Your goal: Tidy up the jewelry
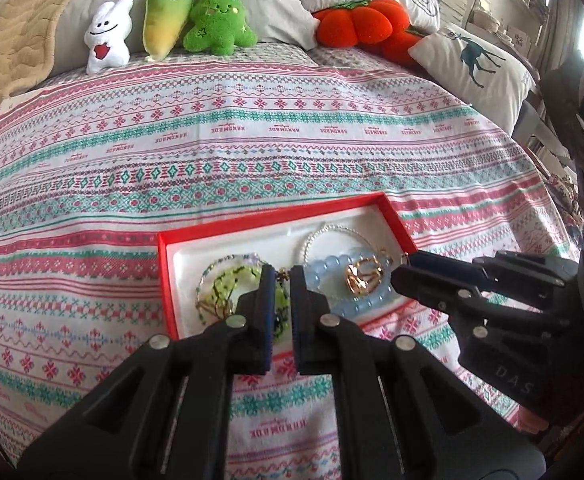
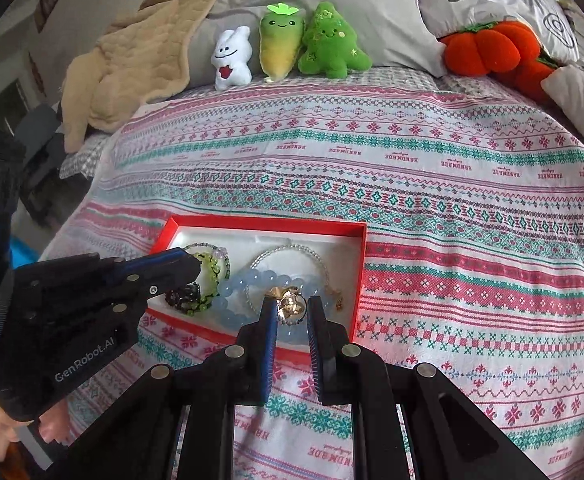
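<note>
A: Where's the jewelry seen?

B: Inside a shallow red-rimmed box w/ white lining (image 1: 397, 226), set on the patterned red-teal-white bedspread (image 1: 252, 128), just ahead of both tips. A pale blue bead bracelet (image 1: 365, 306), a green glassy bead bracelet (image 1: 212, 288), a thin silver-white bead ring (image 2: 292, 250) & gold charm pieces (image 2: 290, 305) are laid in it.

A: Left hand-held gripper (image 1: 282, 274)?

B: Jaws nearly closed, narrow gap, nothing clamped; hung over the box betw. green & blue bracelets.

A: Right hand-held gripper (image 2: 291, 307)?

B: Narrow too; gold pieces are seen in the gap, but a grip can't be told.
</note>
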Demonstrator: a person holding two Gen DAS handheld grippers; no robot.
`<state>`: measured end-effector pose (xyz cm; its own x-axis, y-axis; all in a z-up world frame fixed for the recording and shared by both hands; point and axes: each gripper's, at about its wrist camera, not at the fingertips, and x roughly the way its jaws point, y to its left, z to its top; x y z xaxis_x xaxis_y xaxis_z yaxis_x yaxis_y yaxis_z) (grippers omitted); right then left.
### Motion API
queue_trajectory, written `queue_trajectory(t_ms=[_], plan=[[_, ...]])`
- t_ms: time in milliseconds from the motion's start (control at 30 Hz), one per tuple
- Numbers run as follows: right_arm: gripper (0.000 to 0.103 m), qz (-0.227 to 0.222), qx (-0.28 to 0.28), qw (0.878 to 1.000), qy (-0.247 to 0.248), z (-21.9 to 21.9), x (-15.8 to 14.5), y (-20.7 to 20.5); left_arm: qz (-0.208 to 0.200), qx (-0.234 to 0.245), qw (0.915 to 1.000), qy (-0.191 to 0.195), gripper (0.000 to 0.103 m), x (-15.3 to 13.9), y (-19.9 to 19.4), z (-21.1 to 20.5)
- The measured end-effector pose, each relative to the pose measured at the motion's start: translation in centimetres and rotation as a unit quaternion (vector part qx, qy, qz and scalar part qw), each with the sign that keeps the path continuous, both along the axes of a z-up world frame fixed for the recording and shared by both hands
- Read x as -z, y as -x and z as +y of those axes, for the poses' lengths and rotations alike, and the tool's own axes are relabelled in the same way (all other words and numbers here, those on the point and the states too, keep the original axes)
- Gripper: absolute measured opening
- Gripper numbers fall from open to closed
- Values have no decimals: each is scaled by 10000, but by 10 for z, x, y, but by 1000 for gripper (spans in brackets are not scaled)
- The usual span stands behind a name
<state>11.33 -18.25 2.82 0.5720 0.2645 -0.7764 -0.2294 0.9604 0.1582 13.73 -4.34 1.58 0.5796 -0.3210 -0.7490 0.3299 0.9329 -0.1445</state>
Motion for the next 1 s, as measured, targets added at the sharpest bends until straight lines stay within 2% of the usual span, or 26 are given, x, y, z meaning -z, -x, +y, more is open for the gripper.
queue_trajectory(t_ms=[100, 167, 500, 633, 700, 733, 767, 833, 900, 1000], plan=[[15, 14, 15, 10000, -30, 0, 2, -5, -51, -83, 9999, -45, 9, 3, -5, 0], [15, 4, 5, 10000, -34, 0, 2, -7, -36, -94, 9999, -91, 20, 4, -7, 1], [17, -31, 39, 9999, 96, 6, 4, -25, -157, -246, 9992, -265, 40, -7, 1, 15], [17, -52, 55, 9995, 291, 13, 4, -29, -146, -372, 9986, -358, 54, -10, 4, 21], [21, 30, 54, 9994, 335, 16, 4, -28, -161, -467, 9979, -429, 60, -11, 7, 24], [27, 26, 48, 9992, 388, 17, 3, -27, -163, -527, 9974, -462, 65, -12, 9, 27], [42, 8, 53, 9990, 448, 17, 1, -24, -159, -573, 9971, -483, 70, -12, 10, 29], [61, -110, 131, 9988, 455, 13, -5, -16, -106, -693, 9961, -542, 78, -13, 14, 35], [61, -216, 199, 9985, 464, 9, -12, -7, 8, -805, 9951, -573, 81, -11, 20, 40], [61, -148, 334, 9982, 469, 2, -19, 6, 220, -924, 9932, -676, 85, -7, 32, 44]])
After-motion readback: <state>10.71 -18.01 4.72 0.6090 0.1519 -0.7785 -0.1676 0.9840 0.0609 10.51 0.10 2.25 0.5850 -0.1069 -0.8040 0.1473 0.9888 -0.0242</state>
